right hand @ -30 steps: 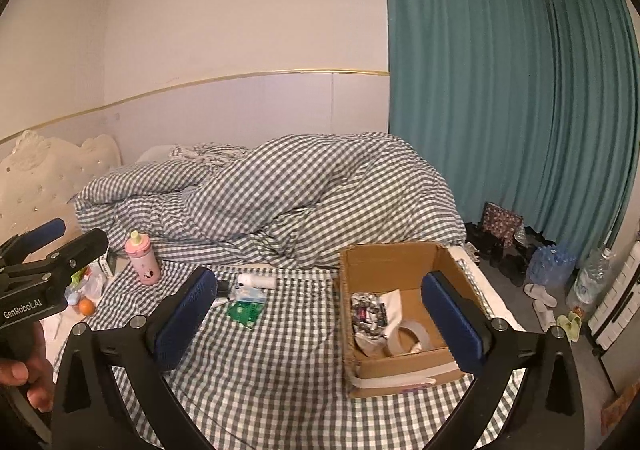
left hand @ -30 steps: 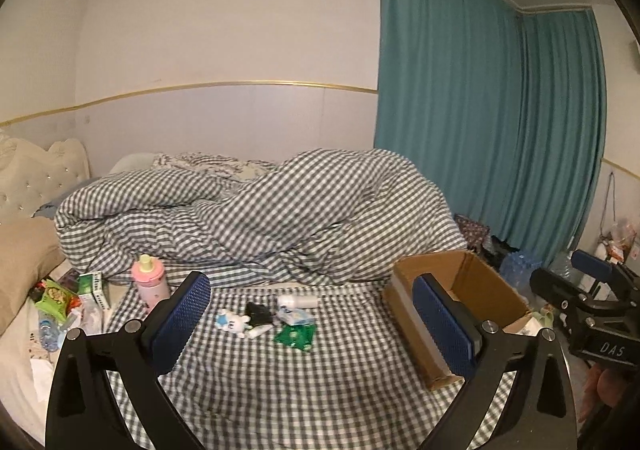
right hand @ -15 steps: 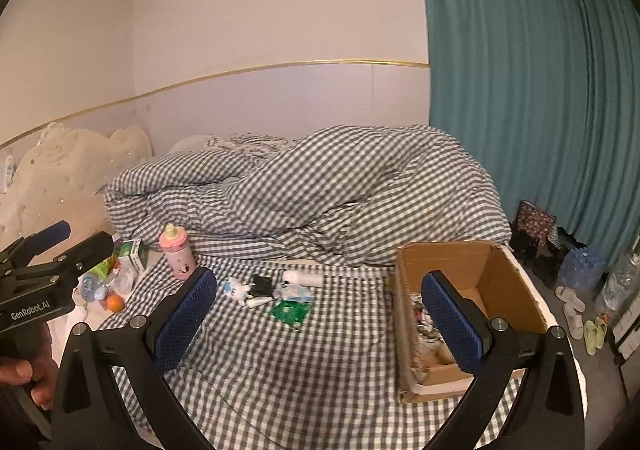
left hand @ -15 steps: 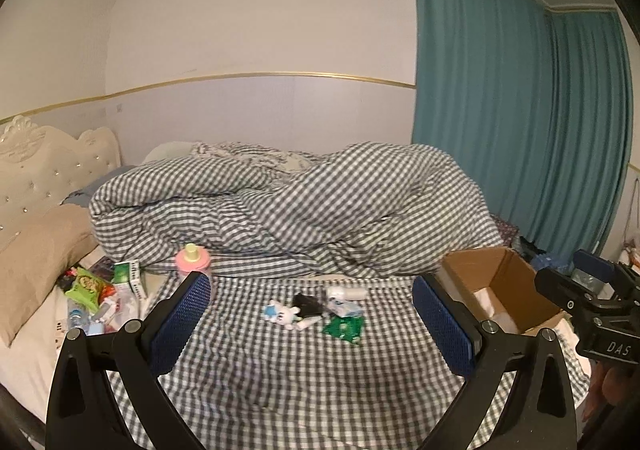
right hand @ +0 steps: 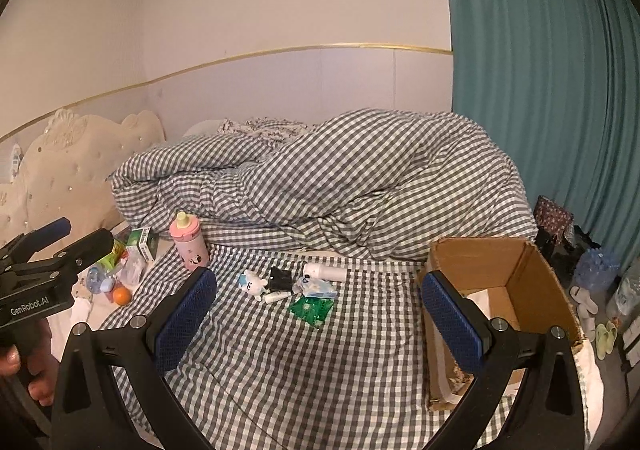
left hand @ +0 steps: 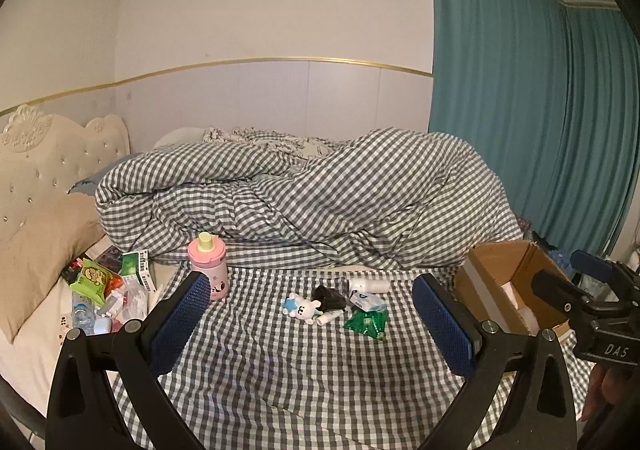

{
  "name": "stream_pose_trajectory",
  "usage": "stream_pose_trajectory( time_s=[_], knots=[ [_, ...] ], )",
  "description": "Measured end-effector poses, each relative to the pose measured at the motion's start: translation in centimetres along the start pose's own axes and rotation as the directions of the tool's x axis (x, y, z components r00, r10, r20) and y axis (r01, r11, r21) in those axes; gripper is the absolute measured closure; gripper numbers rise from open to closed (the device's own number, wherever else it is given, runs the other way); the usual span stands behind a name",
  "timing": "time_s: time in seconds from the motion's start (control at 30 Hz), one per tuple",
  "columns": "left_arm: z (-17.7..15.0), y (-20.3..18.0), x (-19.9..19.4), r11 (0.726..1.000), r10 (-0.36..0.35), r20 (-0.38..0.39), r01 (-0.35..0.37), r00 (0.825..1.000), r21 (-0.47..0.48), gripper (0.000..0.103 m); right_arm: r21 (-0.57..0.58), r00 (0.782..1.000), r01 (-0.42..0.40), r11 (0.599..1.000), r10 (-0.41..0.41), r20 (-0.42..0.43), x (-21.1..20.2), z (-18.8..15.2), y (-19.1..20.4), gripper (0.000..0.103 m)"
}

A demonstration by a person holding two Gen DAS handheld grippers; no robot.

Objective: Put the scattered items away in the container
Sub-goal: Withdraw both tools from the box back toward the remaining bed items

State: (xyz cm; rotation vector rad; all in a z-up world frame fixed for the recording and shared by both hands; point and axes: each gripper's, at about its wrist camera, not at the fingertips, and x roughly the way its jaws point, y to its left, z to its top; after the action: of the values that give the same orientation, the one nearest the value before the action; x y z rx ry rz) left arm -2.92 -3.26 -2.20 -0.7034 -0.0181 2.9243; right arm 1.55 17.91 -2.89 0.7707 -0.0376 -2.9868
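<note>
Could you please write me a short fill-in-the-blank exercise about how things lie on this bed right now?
1. The pink bottle stands ___ on the checked sheet.
2. Both the left gripper and the right gripper are ___ and hold nothing.
3. The green packet lies on the sheet, ___ the cardboard box.

Missing words: upright; open; outside

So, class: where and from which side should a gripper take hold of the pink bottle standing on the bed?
Grip the pink bottle around its straight body, below the lid, coming in level from the front. It stands upright, its body is round and even, and the checked sheet in front lies open; the lid narrows to a spout.
</note>
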Motion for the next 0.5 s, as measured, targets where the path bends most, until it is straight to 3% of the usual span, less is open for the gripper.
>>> stream_pose_trajectory(
  time_s=[0.5],
  knots=[
    [-2.1, 0.2, 8.9, 1.0, 0.003, -0.122, -0.003, 0.992, -0.001, 0.0, 0.006, 0.994, -0.011, 1.0, 0.011, -0.112, 8.0, -1.8, -1.0, 0.0]
  ],
)
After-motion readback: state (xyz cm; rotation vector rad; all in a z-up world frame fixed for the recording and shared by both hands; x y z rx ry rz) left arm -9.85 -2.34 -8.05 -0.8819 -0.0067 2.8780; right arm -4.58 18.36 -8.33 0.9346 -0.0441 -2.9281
